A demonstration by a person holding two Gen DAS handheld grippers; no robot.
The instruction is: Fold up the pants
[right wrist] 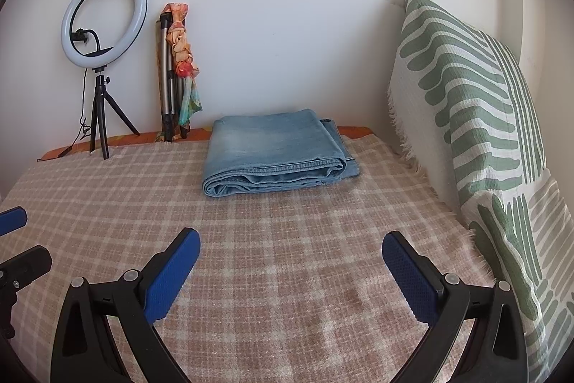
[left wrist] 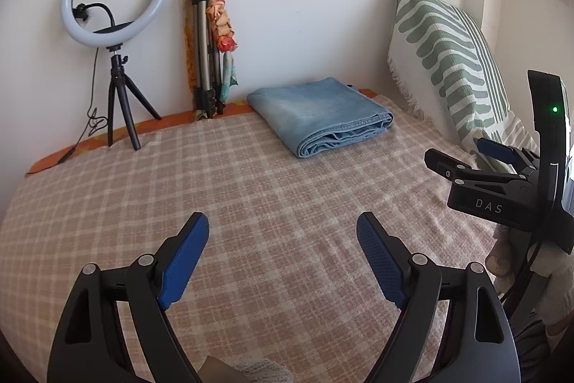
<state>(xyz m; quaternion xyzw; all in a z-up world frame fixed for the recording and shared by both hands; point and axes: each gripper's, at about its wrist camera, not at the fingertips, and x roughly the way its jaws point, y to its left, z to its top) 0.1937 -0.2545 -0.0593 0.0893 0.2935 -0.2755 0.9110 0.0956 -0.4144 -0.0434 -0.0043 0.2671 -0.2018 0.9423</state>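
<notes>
Both grippers, left gripper (left wrist: 282,241) and right gripper (right wrist: 290,250), I hold wide open and empty above the near edge of the checked blanket (right wrist: 251,275). Folded pants (right wrist: 276,153) rest near its far edge, so I judge folding finished.

One pants (right wrist: 276,157), perhaps two tripods (right wrist: 100,117).

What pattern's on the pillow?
Green leaf-like stripes on white pillow; clearest in right wrist view.
</notes>
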